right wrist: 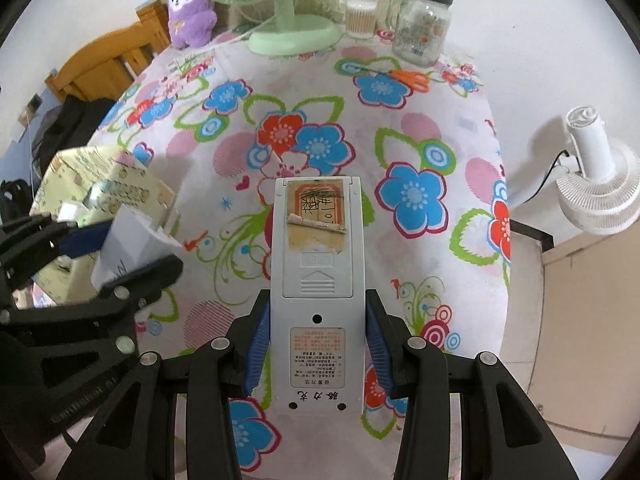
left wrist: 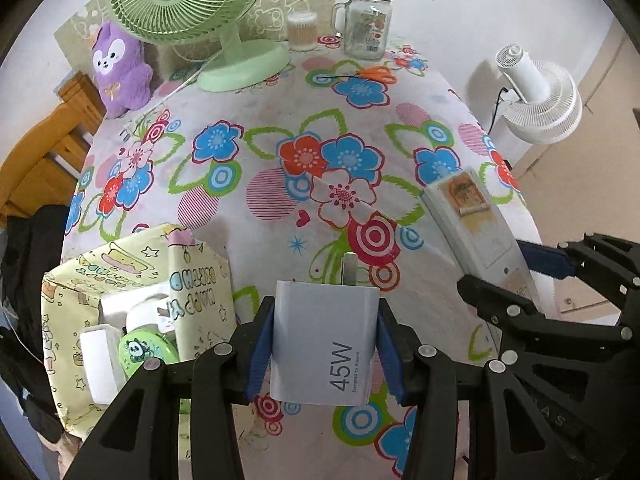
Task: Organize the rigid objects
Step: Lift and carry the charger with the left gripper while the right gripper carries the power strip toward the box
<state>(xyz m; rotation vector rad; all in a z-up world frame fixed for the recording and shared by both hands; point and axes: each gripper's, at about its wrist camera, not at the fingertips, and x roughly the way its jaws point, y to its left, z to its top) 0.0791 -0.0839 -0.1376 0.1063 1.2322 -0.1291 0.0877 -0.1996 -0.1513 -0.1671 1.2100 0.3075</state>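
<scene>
My left gripper (left wrist: 324,344) is shut on a white 45W charger (left wrist: 324,340), prongs pointing away, held over the flowered table just right of a yellow patterned box (left wrist: 132,280). The box holds white chargers and a green panda case (left wrist: 148,350). My right gripper (right wrist: 316,344) is shut on a grey remote control (right wrist: 316,280), back side up with a torn sticker. In the left wrist view the remote (left wrist: 476,228) and right gripper (left wrist: 532,284) sit at the right. In the right wrist view the box (right wrist: 100,192) and left gripper (right wrist: 104,256) are at the left.
At the table's far edge stand a green desk fan (left wrist: 188,0), a purple plush (left wrist: 118,68), a cotton swab jar (left wrist: 302,30), a glass jar with a green cap (left wrist: 366,20) and orange scissors (left wrist: 376,74). A white fan (left wrist: 536,96) stands beyond the right edge.
</scene>
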